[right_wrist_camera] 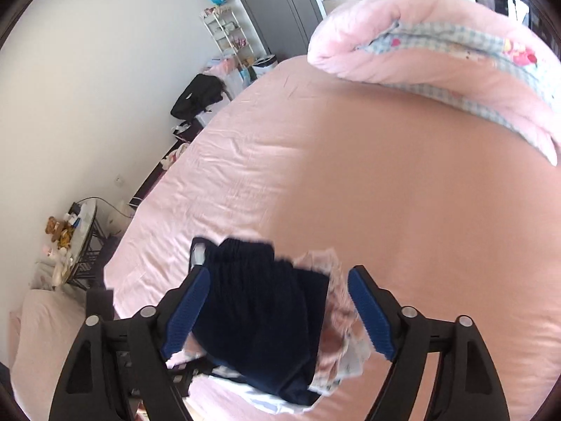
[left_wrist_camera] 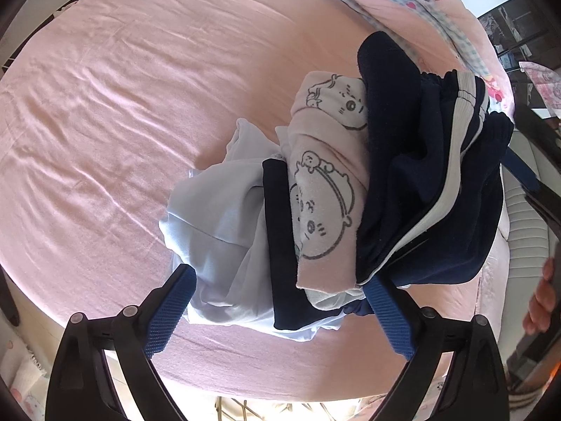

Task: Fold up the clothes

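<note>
Scene: a heap of clothes [left_wrist_camera: 315,193] lies bunched on the pink bed [left_wrist_camera: 122,105], toward its near right edge; a rolled pink quilt [left_wrist_camera: 403,3] lies along the far right edge.
Heap, top to bottom as far as I can tell: a navy garment with white stripes [left_wrist_camera: 431,182] draped over the right side; a pink garment printed with cartoon faces [left_wrist_camera: 326,189] in the middle; a pale blue garment [left_wrist_camera: 217,238] spread underneath to the left. None of them lies flat or squared.
Left gripper [left_wrist_camera: 280,312]: my jaws stand wide apart, one on each side of the near end of the heap; the right pad is tucked under the edge of the navy fabric, and nothing is pinched.
Right gripper [right_wrist_camera: 277,312]: my jaws are spread, with the dark navy cloth [right_wrist_camera: 259,315] and the pink print [right_wrist_camera: 336,315] between them; the view is blurred, so whether a pad touches cloth I cannot tell, but there is no clamp.
Step in hand, as I judge it: picking one garment out of the pile. Whether some pieces have been folded elsewhere these views do not show.
Next move calls for: closing on one layer only, most likely the navy piece on top, at an edge or waistband, lifting it free of the pink one, and carrying it to the open sheet at the left to lay it flat.
Risk: catching two layers and dragging the whole heap.
</note>
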A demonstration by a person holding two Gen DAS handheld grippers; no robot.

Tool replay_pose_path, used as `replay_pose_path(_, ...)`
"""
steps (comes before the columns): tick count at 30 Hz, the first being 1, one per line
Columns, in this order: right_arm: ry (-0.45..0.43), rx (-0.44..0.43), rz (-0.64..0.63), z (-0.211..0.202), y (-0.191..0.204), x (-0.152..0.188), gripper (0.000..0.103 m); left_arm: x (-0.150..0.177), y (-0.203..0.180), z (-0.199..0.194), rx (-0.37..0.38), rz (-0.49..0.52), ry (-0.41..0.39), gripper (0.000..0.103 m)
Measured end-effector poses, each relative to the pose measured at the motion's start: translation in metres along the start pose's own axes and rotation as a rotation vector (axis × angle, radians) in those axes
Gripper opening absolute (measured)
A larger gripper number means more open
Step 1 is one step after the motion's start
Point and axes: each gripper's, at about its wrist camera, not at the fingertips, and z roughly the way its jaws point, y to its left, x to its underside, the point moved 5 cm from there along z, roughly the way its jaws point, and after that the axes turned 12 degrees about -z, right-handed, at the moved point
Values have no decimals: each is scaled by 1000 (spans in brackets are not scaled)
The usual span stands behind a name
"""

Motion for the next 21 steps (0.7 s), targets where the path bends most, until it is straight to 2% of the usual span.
replay_pose_path(2,132,-29,-16,42,0,-1,84,1,3,3,-6,-6,10,98)
replay_pose_path(4,170,-67,5,66,-3,3,84,2,7,5,4,-9,14,100)
replay_pose_path(8,217,-280,230,88,-5,26,84,3,13,3,-6,-8,19,100)
replay_pose_path(11,208,-267,227,90,2,37,84,6,9,-1,-12,11,16,100)
replay_pose_path(15,236,-259,225,90,3,34,84,11,2,-16,-59,43,-16,99)
replay_pose_path(21,276,-249,248,90,3,43,84,5,-8,-60,-21,40,-101,99)
